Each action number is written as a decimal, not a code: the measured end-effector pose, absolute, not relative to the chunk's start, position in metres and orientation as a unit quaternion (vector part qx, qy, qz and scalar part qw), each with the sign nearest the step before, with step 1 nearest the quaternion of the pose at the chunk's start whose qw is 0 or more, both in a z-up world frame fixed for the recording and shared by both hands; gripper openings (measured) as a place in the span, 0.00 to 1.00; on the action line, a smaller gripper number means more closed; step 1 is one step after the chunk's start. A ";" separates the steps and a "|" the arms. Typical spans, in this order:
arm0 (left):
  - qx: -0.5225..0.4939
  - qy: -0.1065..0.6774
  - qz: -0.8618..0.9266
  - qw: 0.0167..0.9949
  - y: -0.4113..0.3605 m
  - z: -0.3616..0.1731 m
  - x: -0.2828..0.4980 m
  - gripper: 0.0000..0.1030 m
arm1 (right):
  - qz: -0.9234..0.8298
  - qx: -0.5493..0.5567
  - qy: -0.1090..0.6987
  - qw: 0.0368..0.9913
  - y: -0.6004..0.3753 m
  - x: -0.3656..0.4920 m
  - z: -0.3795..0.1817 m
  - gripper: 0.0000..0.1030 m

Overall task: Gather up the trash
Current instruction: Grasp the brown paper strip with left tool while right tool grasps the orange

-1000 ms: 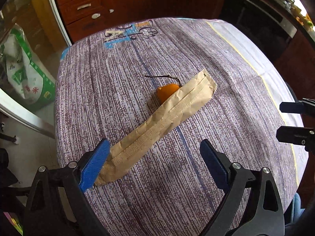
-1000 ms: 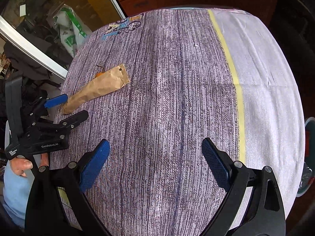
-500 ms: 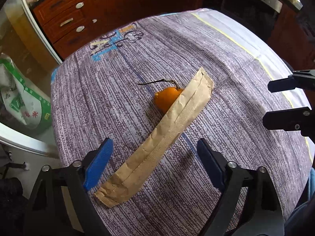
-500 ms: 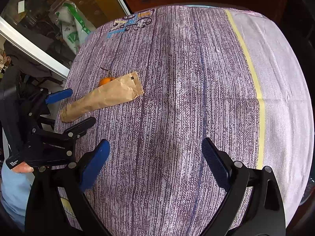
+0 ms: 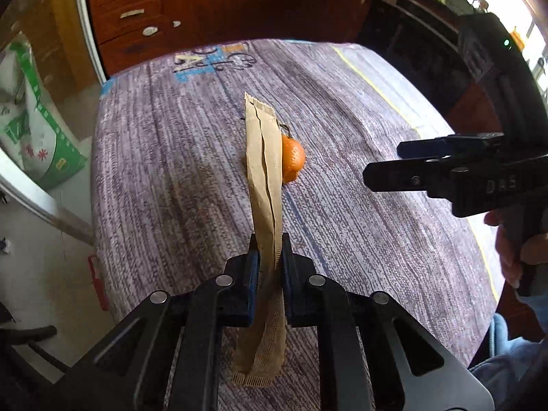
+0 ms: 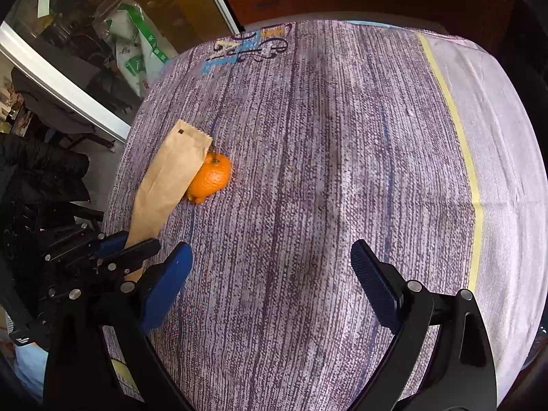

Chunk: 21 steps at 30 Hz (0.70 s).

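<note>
A long brown paper bag (image 5: 263,171) lies on the purple tablecloth (image 5: 359,239), its near end lifted and turned on edge. My left gripper (image 5: 269,250) is closing its jaws with that end between them, and the blue pads press on the paper. A wrinkled orange fruit with a stem (image 5: 293,159) rests on the cloth against the bag's far part. In the right wrist view the bag (image 6: 171,178) and orange (image 6: 210,176) sit at the left, with the left gripper (image 6: 126,246) below them. My right gripper (image 6: 270,267) hangs open over bare cloth, to the right of the orange.
The tablecloth has a yellow stripe (image 6: 462,144) and a pale band on the right. Beyond the table's far edge stand wooden drawers (image 5: 137,17). A green and white sack (image 5: 34,130) stands behind a glass door on the left. A person's hand (image 5: 513,250) holds the right gripper.
The left jaws have gone from wide open to closed on the bag's near end, lifting it on edge. The orange now shows right of the bag. The right gripper has drawn closer.
</note>
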<state>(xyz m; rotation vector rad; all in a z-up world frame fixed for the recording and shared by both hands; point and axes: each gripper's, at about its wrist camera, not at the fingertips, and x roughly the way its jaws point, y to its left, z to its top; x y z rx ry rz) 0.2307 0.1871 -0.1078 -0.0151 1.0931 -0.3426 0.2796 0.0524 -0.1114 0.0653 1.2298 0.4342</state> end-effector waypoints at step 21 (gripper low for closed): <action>-0.085 0.543 -0.127 0.826 0.213 -0.126 0.246 0.30 | 0.241 -0.062 0.526 0.814 0.129 0.311 -0.133 0.33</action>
